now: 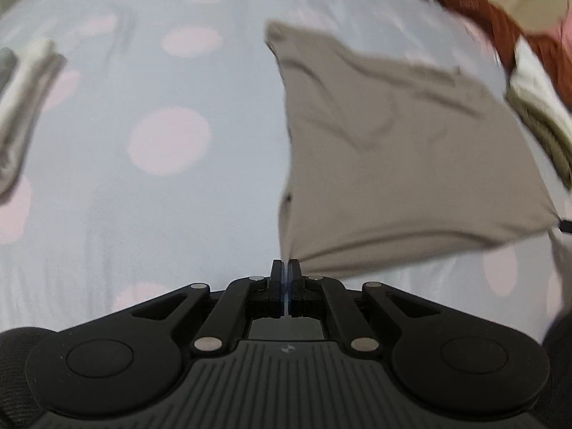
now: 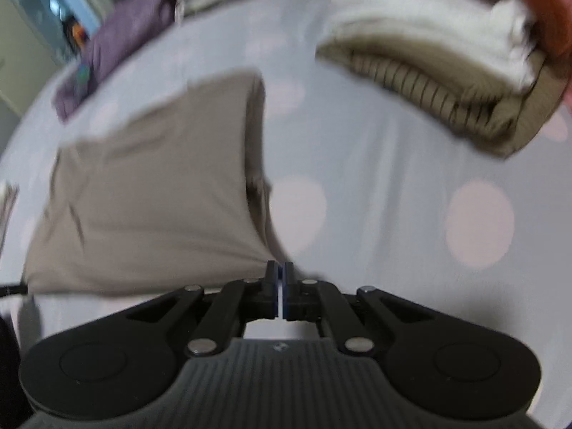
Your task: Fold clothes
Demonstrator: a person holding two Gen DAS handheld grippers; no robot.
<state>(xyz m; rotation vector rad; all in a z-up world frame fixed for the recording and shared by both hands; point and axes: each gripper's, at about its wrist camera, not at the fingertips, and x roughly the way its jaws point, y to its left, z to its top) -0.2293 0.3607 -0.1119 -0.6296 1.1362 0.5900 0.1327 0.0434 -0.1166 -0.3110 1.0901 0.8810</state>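
Note:
A taupe garment (image 1: 404,150) hangs stretched above the bed, lifted by two near corners. My left gripper (image 1: 285,262) is shut on its near left corner, with the cloth fanning out to the right. In the right wrist view the same taupe garment (image 2: 153,193) spreads to the left, and my right gripper (image 2: 280,266) is shut on its near right corner. The far edge of the garment droops toward the sheet. Both views are blurred.
The bed sheet (image 1: 171,143) is pale lilac with pink dots. A folded stack of cream and striped clothes (image 2: 436,68) lies at the far right beside a rust-coloured cloth (image 1: 500,25). A purple garment (image 2: 125,43) lies far left. Folded pale clothes (image 1: 25,107) sit at the left.

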